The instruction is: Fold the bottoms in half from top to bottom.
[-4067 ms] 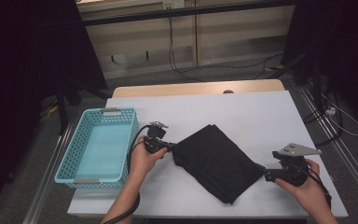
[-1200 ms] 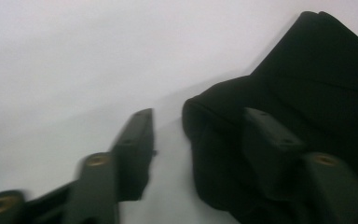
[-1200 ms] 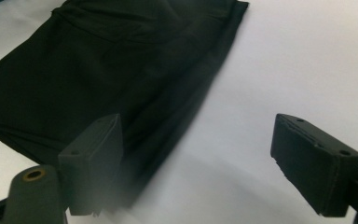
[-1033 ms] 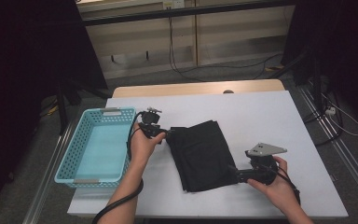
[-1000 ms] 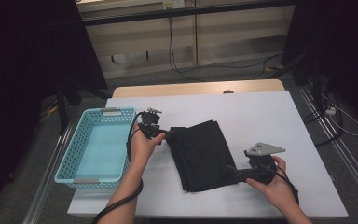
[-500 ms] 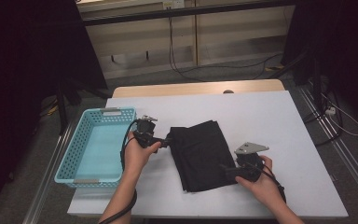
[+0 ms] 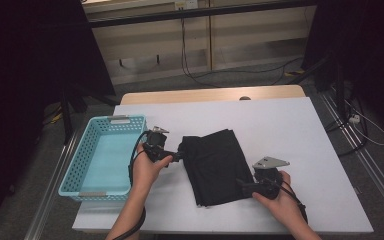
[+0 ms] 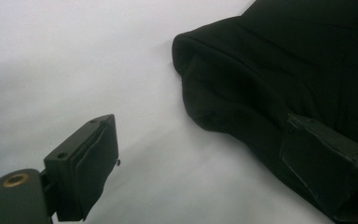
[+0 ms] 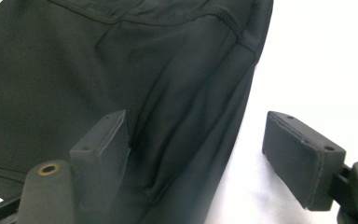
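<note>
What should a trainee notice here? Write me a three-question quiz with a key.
1. True or false: the black cloth lies inside the blue basket.
2. The left gripper has its jaws: A) shut on the cloth, B) open, C) shut on the basket's rim.
3. In the high view, on which side of the cloth does the basket stand?

Key
1. False: it lies folded on the white table.
2. B. The jaws have just been opening, and the cloth's edge lies between them, unpressed.
3. Left.
</note>
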Action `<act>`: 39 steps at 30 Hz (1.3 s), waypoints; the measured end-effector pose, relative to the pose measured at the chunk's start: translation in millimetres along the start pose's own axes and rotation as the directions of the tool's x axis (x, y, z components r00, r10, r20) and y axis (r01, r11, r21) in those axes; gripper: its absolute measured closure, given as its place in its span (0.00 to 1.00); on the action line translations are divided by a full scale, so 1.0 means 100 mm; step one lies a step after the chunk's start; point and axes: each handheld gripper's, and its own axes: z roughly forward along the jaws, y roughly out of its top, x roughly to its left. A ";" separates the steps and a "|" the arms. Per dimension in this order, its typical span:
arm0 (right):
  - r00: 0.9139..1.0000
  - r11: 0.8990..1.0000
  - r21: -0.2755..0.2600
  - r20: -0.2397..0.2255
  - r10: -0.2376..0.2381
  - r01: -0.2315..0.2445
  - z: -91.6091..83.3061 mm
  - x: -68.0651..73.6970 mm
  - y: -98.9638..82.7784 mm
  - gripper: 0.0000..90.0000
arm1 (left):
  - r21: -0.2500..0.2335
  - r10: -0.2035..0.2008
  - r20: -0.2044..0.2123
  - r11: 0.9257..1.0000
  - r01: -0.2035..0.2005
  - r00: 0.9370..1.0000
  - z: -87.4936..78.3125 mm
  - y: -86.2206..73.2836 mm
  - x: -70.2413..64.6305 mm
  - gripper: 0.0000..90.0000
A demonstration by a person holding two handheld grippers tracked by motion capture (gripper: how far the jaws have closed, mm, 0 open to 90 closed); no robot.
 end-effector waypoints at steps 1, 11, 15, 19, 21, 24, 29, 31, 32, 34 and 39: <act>1.000 1.000 0.002 0.003 -0.001 0.001 0.00 0.00 0.00 0.26 | 0.000 0.000 0.002 1.000 0.000 1.000 0.00 0.00 -0.01 0.12; 0.999 1.000 0.000 0.031 0.029 -0.029 -0.01 0.05 -0.01 0.30 | -0.009 0.004 0.017 1.000 -0.004 1.000 -0.01 0.02 -0.02 0.12; 0.999 0.999 0.002 0.033 0.036 -0.036 -0.02 0.07 -0.01 0.34 | -0.009 0.006 0.022 1.000 -0.006 1.000 0.00 0.03 -0.04 0.11; 0.999 0.999 0.005 0.032 0.037 -0.038 -0.02 0.08 -0.01 0.37 | -0.009 0.010 0.024 1.000 -0.009 1.000 0.01 0.04 -0.05 0.11; 0.999 0.999 0.004 0.030 0.040 -0.040 -0.03 0.09 -0.01 0.39 | -0.010 0.009 0.025 1.000 -0.009 1.000 0.02 0.04 -0.05 0.11; 0.999 0.999 0.000 0.030 0.043 -0.043 -0.03 0.10 -0.02 0.41 | -0.012 0.007 0.026 1.000 -0.006 1.000 0.02 0.04 -0.06 0.11; 0.999 0.999 -0.002 0.031 0.043 -0.043 -0.03 0.12 -0.02 0.47 | -0.009 0.012 0.027 1.000 -0.011 1.000 0.02 0.05 -0.07 0.11; 0.999 0.999 0.000 0.028 0.046 -0.046 -0.04 0.13 -0.02 0.50 | -0.009 0.017 0.028 1.000 -0.016 0.999 0.02 0.06 -0.07 0.11; 0.999 0.999 0.001 0.025 0.047 -0.047 -0.04 0.13 -0.01 0.51 | -0.011 0.015 0.028 1.000 -0.015 0.999 0.02 0.06 -0.08 0.11; 0.999 0.999 0.001 0.023 0.049 -0.049 -0.04 0.13 -0.01 0.52 | -0.012 0.015 0.029 1.000 -0.014 0.999 0.02 0.06 -0.08 0.11; 0.998 0.999 -0.001 0.018 0.053 -0.053 -0.04 0.15 -0.01 0.58 | -0.018 0.019 0.030 1.000 -0.019 0.999 0.01 0.07 -0.09 0.11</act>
